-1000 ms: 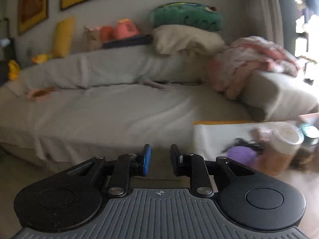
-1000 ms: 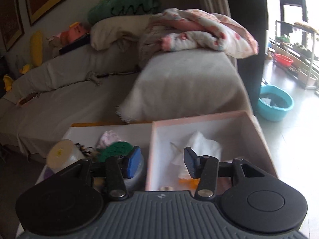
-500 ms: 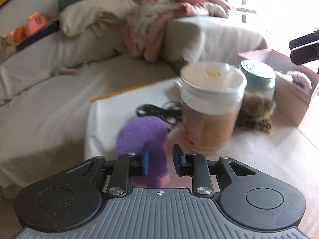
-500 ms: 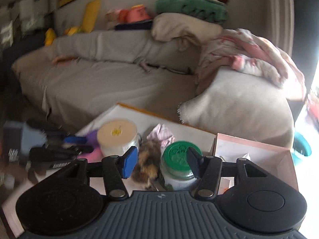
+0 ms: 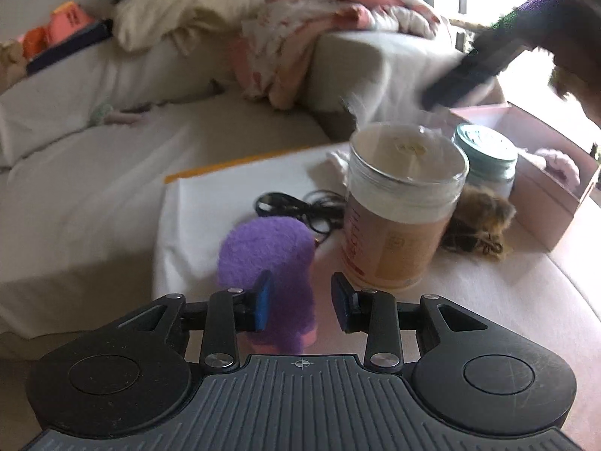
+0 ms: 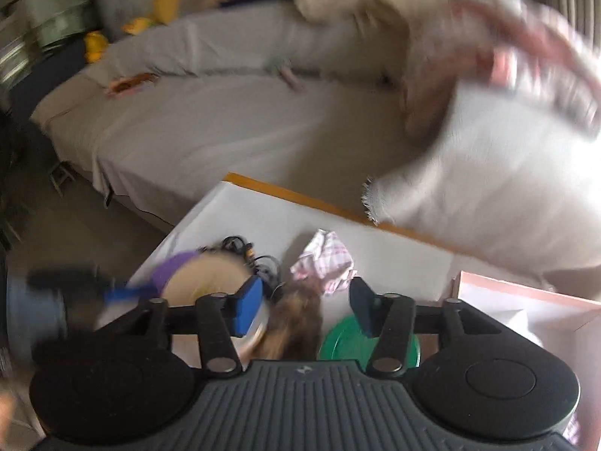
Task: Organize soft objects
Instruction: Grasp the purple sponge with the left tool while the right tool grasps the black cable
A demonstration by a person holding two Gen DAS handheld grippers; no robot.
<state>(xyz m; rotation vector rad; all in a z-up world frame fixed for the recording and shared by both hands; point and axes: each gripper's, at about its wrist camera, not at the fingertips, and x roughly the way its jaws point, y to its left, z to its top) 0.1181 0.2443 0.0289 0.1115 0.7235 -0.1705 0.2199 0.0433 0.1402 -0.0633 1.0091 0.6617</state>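
A fuzzy purple soft object (image 5: 274,263) lies on the white-covered table, its near end between the fingers of my open left gripper (image 5: 300,306). A brown furry object (image 5: 477,221) lies beside the jars; it sits just below my open right gripper (image 6: 306,306) in the right wrist view (image 6: 296,323). A pink-checked cloth (image 6: 325,259) lies beyond it. A pink box (image 5: 541,173) at the right holds a pale pink fluffy item (image 5: 559,165). The right gripper shows blurred at the upper right of the left wrist view (image 5: 484,60).
A tall jar with a cream lid (image 5: 402,206) and a green-lidded jar (image 5: 484,158) stand mid-table. A black cable (image 5: 296,206) lies behind the purple object. A sofa (image 5: 112,173) with pillows and a pink blanket (image 5: 319,30) is beyond the table.
My left gripper has opened wider and closed in around the purple object. My right gripper has swung left and down over the brown furry object and the jars.
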